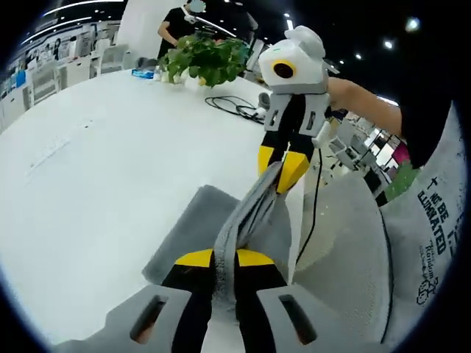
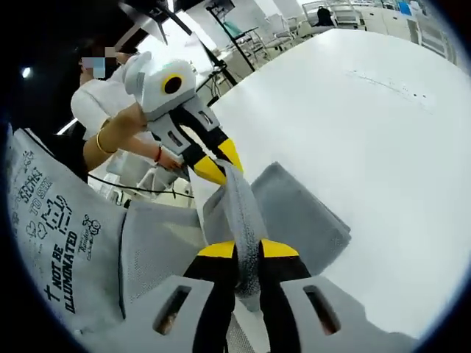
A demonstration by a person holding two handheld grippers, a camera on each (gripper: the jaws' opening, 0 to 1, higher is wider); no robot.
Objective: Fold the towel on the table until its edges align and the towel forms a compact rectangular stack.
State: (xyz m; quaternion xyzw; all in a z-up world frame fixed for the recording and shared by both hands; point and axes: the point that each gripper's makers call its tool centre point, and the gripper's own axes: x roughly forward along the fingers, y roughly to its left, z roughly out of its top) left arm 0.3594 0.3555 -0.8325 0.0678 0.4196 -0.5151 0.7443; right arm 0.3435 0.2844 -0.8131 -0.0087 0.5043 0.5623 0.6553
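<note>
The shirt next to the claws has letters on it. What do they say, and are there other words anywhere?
"NOT BE ILLUMINATED": on the person's grey shirt, right gripper view.
"NOT BE ILLUMINATED": same shirt, left gripper view.
Smaller print and doodles on the shirt: too blurred to read.
Towel, table, both claws: no words.
</note>
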